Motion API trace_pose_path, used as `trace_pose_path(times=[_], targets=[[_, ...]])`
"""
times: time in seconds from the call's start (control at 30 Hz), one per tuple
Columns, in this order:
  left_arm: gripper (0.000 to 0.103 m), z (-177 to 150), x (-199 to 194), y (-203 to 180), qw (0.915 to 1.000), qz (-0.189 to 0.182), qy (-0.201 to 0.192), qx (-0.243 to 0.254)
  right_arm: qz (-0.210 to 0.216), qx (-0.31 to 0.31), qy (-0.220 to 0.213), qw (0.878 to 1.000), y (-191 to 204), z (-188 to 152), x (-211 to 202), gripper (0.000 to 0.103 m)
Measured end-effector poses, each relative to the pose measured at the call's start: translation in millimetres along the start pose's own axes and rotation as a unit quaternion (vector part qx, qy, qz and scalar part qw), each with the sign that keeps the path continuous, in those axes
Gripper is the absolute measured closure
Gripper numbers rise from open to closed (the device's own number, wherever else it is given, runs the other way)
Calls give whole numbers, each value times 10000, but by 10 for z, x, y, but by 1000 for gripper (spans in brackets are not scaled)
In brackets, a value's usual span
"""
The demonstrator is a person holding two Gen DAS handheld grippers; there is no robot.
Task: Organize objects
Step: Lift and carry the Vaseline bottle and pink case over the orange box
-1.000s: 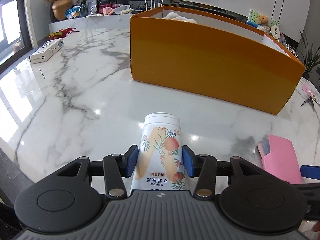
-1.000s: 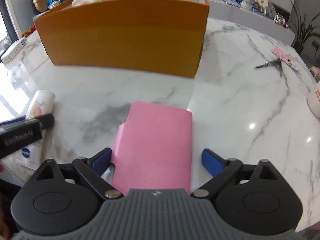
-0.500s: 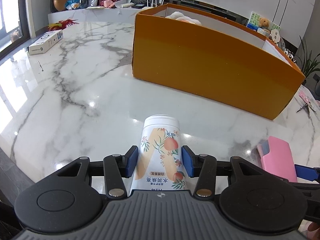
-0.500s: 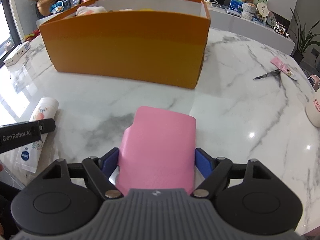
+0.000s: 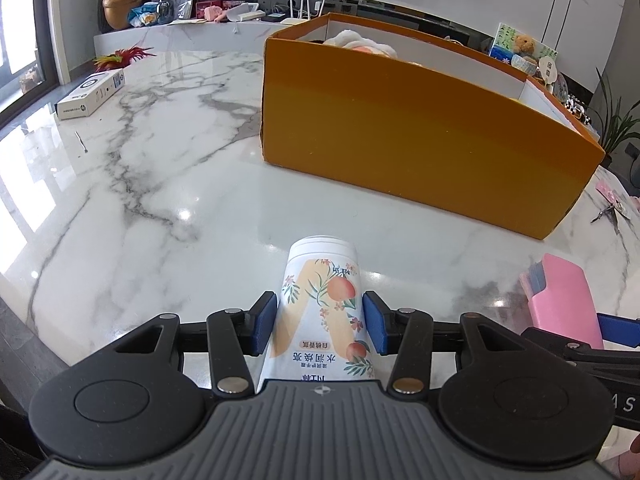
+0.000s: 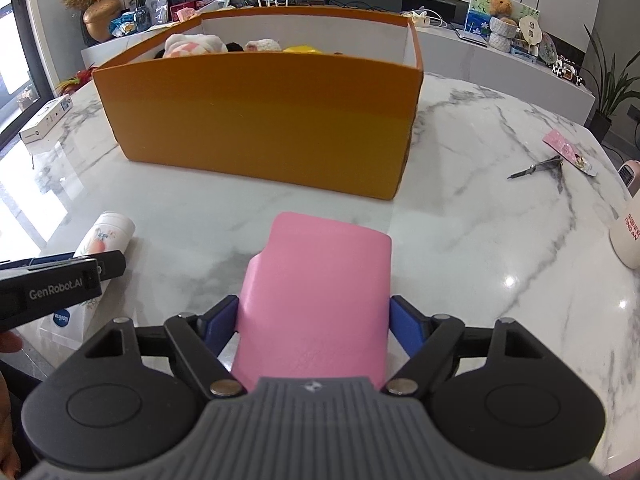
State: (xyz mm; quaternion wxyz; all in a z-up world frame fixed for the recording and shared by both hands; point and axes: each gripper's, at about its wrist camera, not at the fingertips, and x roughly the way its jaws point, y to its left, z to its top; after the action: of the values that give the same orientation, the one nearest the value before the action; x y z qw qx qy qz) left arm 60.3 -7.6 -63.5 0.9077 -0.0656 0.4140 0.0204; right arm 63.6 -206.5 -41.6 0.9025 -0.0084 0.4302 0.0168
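Note:
A white tube with a peach print [image 5: 322, 280] lies lengthwise between the blue pads of my left gripper [image 5: 320, 312], which is shut on it, cap pointing away. My right gripper [image 6: 314, 316] is shut on a pink case [image 6: 320, 272], with both pads pressed against its sides. In the left wrist view the pink case [image 5: 560, 300] shows at the far right; in the right wrist view the tube [image 6: 106, 232] shows at the left. An open orange box [image 6: 260, 120] stands ahead of both grippers on the marble table [image 5: 160, 200], and plush items [image 6: 196, 44] show over its rim.
A small white carton [image 5: 90, 94] lies at the table's far left. Small scissors [image 6: 536, 168] and a pink packet [image 6: 566, 150] lie to the right of the box, and a white container [image 6: 628, 236] sits at the right edge. A cluttered counter runs behind the table.
My right jaws have closed in from a wide gap onto the sides of the pink case. The left gripper keeps the same hold on the tube.

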Motion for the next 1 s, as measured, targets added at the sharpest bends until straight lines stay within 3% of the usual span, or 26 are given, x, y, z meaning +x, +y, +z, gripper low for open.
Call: trace_pose_path(times=[0.67, 0.7, 0.73, 0.77, 1.0], targets=[[50, 65, -193, -90, 9987, -30, -386, 336, 225, 8, -427, 9988, 26, 138, -303, 22], [52, 70, -211, -96, 9984, -33, -425, 360, 236, 8, -446, 9987, 26, 145, -316, 22], [60, 76, -233, -105, 9981, -29, -469, 393, 245, 10, -472, 9986, 25, 151, -334, 22], [82, 81, -255, -119, 9977, -31, -523, 442, 252, 8, -501, 9984, 25, 161, -352, 22], [85, 151, -350, -127, 9964, -91, -689, 479, 337, 37, -723, 9968, 21, 251, -474, 22]])
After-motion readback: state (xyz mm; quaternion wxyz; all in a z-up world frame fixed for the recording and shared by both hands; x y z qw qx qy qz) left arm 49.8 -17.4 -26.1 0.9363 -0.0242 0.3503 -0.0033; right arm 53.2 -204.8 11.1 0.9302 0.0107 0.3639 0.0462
